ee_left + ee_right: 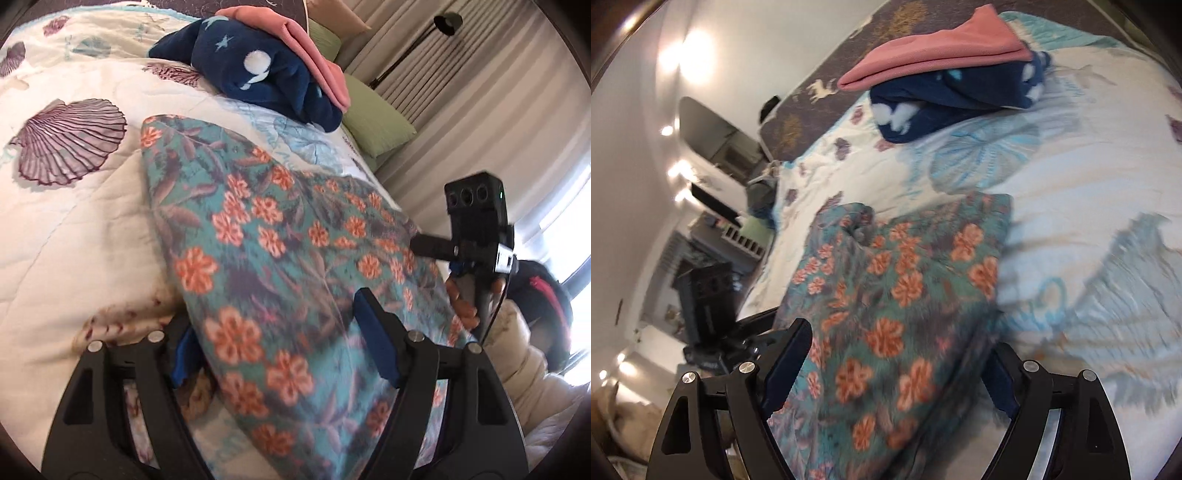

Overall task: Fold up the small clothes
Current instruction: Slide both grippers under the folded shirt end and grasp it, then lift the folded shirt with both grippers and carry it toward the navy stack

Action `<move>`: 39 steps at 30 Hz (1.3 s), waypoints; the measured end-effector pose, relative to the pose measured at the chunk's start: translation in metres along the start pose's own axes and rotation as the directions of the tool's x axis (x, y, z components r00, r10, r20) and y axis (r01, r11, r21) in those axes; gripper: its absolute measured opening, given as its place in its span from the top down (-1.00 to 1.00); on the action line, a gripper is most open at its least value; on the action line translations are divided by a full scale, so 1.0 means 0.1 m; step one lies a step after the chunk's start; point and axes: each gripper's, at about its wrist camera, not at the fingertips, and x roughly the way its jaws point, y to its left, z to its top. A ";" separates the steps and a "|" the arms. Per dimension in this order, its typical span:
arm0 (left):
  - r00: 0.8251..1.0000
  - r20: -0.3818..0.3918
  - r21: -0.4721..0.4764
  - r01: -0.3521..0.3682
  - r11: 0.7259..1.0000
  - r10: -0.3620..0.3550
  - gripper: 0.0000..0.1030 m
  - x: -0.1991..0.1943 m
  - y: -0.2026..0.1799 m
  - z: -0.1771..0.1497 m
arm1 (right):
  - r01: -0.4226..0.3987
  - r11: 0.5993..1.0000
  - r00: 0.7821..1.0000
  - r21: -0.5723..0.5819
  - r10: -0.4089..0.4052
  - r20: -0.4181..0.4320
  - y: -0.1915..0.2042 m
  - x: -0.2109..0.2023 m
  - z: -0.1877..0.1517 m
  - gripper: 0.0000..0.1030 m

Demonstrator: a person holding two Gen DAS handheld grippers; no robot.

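A teal floral garment [280, 266] with orange flowers lies folded on the shell-print quilt [74, 229]. My left gripper [280, 347] has its jaws wide apart around the garment's near end, one blue pad under the edge and one on top. My right gripper [894, 365] also stands wide open around the same garment [905, 280] from the other side. The right gripper's body shows in the left wrist view [476, 236]. The left gripper's body shows in the right wrist view [709, 302].
A folded navy star-print garment [269, 74] with a folded pink one [314, 44] on top lies at the far end of the bed. Green pillows [380, 129], curtains and a floor lamp [447, 22] stand on the right. A white quilted coat [517, 354] shows at the right.
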 end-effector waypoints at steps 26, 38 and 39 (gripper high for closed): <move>0.969 0.200 0.199 -0.185 0.962 0.145 0.74 -0.51 -0.83 0.12 | 0.289 0.930 0.953 -0.229 -0.257 0.161 1.16 -0.23 -0.14 0.60; 0.927 0.343 0.384 -0.289 0.877 0.155 0.74 -1.25 -1.88 0.66 | 0.380 0.895 0.872 -0.232 -0.264 0.412 1.87 -1.25 0.03 0.61; 0.920 0.355 0.398 -0.307 0.864 0.164 0.74 -1.28 -1.97 0.74 | 0.396 0.887 0.861 -0.237 -0.270 0.431 1.93 -1.32 0.09 0.61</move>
